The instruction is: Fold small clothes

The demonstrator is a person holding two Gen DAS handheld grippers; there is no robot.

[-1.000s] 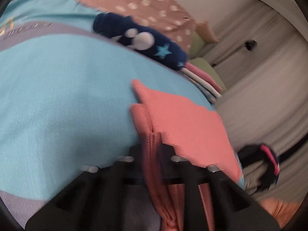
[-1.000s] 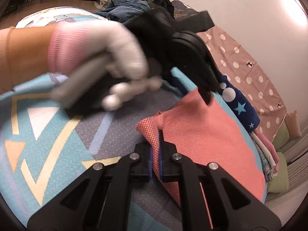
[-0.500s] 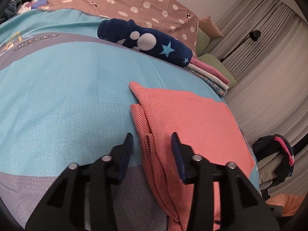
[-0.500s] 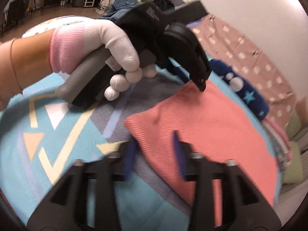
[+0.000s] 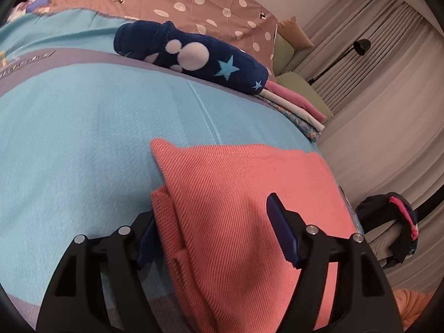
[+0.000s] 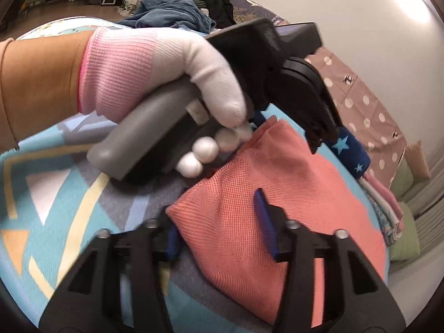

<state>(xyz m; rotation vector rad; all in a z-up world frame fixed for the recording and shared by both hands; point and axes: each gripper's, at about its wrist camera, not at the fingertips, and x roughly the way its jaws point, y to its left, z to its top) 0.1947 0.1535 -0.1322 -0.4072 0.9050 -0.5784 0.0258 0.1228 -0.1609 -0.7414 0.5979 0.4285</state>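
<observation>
- Coral, one folded garment [image 5: 249, 194] lay on one turquoise bedspread [image 5: 83, 138].
- Left gripper [image 5: 213, 233] was opening, pads straddling its edge.
- Right gripper [image 6: 219, 233] was closing around its corner, gripping nothing.

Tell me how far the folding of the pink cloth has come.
Mostly done: the pink cloth lies folded flat on the blue bedspread. In hand: nothing; the left tool is opening and the right tool closing, neither pinching the cloth. Left: perhaps moving it to the folded stack.
</observation>
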